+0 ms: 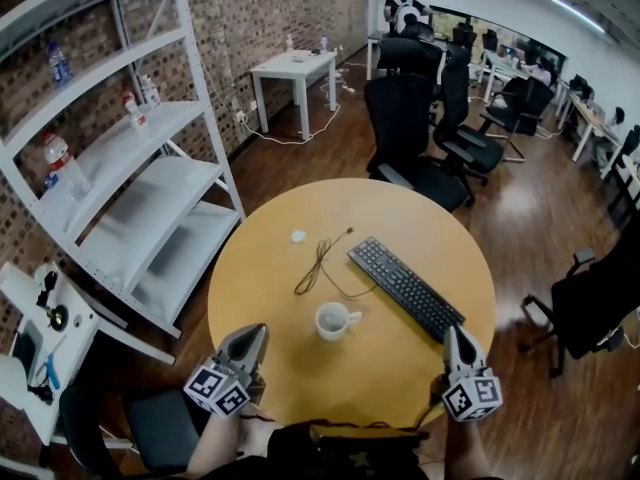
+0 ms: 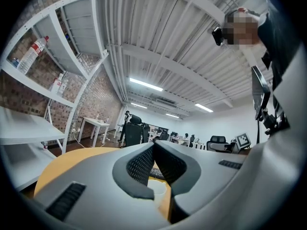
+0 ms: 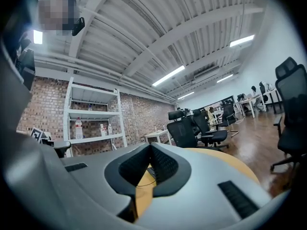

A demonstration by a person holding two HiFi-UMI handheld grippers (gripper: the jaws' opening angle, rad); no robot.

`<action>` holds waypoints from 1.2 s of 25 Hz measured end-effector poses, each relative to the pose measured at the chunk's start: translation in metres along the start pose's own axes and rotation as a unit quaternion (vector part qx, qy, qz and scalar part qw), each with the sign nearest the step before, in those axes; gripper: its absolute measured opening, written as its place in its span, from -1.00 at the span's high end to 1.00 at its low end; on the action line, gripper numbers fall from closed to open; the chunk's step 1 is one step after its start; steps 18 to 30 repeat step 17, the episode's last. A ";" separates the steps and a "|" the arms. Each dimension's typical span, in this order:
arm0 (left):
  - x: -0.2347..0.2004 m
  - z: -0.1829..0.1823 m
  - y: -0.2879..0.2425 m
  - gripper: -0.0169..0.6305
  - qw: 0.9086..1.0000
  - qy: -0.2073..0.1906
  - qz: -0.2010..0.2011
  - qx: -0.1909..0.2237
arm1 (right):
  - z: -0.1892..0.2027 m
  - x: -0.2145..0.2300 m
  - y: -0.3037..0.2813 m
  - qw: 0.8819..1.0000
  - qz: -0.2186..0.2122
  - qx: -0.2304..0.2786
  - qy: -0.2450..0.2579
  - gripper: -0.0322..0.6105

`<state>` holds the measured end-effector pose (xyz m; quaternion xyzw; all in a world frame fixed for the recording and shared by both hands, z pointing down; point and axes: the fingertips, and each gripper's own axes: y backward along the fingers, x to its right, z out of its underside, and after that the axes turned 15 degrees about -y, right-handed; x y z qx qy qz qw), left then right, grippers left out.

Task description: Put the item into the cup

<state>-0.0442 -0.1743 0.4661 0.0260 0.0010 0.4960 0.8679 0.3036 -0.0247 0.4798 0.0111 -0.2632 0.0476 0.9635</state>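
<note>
both grippers shut and empty at the near edge

left gripper (image 1: 250,336) and right gripper (image 1: 453,334) hover at the near edge of the round table (image 1: 400,213), jaws pressed together on nothing; the white cup (image 1: 334,320) stands between them, a little further in; beyond it lies a looped cable (image 1: 318,266), then the small white item (image 1: 298,236) toward the far left; reaching past risks tipping the cup or snagging the cable; the keyboard (image 1: 405,288) crowds the right, the left side lies open.

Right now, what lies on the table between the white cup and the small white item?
A thin dark cable loops between the cup and the white item; the head view shows it.
</note>
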 end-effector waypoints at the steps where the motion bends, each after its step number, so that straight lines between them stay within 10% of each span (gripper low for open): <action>1: -0.001 0.000 0.002 0.97 1.000 0.000 -0.003 0.001 | 0.002 0.000 -0.001 1.000 -0.001 -0.005 0.002 0.87; 30: -0.008 0.011 0.029 0.97 0.999 -0.022 -0.040 -0.029 | 0.021 -0.020 -0.025 0.998 -0.029 -0.045 0.022 0.87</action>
